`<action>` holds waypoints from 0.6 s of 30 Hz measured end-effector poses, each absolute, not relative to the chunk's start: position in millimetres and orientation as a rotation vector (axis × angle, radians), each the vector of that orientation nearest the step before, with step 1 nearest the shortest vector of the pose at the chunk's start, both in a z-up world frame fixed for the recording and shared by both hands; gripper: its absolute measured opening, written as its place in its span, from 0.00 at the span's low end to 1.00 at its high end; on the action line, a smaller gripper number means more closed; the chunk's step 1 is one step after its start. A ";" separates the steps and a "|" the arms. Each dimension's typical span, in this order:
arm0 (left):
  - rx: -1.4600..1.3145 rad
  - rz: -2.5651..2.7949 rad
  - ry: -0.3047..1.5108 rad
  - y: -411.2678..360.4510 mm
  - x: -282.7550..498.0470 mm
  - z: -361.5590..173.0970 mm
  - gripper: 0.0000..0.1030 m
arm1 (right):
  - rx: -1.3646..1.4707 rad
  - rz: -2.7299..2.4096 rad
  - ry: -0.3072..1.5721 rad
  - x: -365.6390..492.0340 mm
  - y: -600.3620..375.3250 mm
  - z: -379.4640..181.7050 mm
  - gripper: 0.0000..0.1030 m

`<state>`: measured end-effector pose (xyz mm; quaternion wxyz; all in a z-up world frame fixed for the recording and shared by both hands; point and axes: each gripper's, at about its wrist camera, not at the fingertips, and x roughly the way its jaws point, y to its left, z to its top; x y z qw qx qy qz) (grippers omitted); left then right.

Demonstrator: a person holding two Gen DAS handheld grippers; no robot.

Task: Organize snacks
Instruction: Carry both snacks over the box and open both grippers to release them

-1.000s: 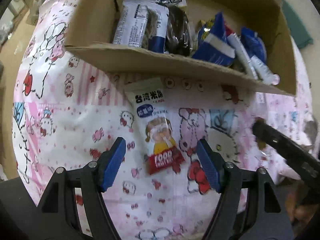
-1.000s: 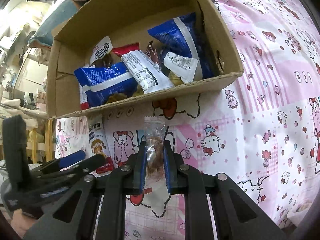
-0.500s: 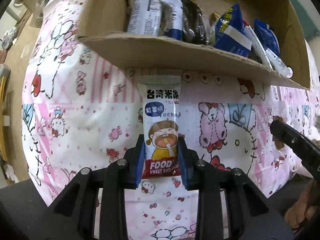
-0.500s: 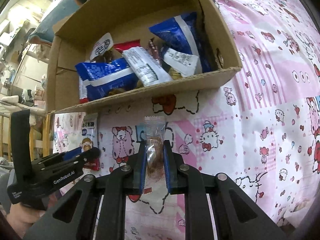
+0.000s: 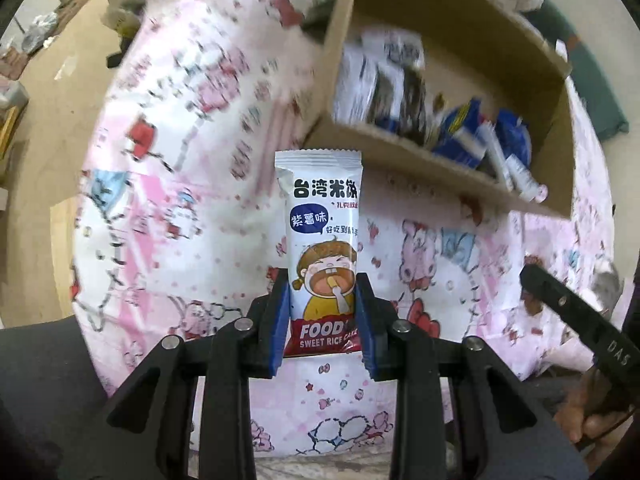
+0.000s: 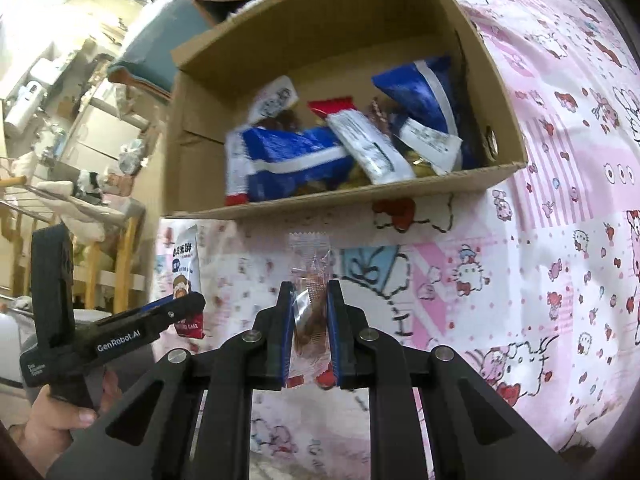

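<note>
Since the earlier frame the left hand-held gripper (image 5: pixel 322 320) has clamped and lifted one rice cake (image 5: pixel 322 248); the right hand-held gripper (image 6: pixel 309 336) clamps one candy (image 6: pixel 310 300), both before the box (image 6: pixel 360 200). Only the right view shows a hand (image 6: pixel 52 420).

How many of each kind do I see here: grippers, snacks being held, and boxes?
Grippers: 2 (left gripper, jaws just closed on the rice cake pack; right gripper)
Held snacks: 2 (rice cake pack, clear-wrapped snack)
Cardboard box: 1
Total: 5
</note>
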<state>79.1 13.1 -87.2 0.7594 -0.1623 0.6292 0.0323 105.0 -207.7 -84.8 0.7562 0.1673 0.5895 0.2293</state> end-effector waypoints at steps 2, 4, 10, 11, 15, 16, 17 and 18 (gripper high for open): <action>-0.311 0.084 1.314 16.2 80.0 -64.9 0.26 | 0.377 0.540 1.248 99.3 -205.9 -70.4 0.16; -0.294 0.090 1.269 17.8 78.8 -50.4 0.26 | 0.382 0.571 1.218 97.3 -206.3 -61.6 0.16; -0.245 0.080 1.106 10.4 95.2 -1.3 0.26 | 0.439 0.588 1.114 106.6 -222.1 -37.4 0.16; -0.241 0.078 1.083 8.7 99.5 6.4 0.26 | 0.456 0.584 1.104 109.8 -225.2 -35.5 0.16; -0.216 0.063 1.025 -0.9 120.1 27.6 0.26 | 0.498 0.564 1.059 123.1 -239.1 -26.9 0.16; -0.213 0.060 1.020 -3.6 123.3 29.3 0.26 | 0.496 0.558 1.043 126.2 -241.5 -23.6 0.16; -0.211 0.053 1.017 -5.5 127.7 31.0 0.26 | 0.491 0.553 1.033 128.2 -243.3 -21.2 0.16; -0.210 0.047 1.017 -6.7 131.5 31.3 0.26 | 0.486 0.550 1.022 131.1 -245.0 -18.9 0.16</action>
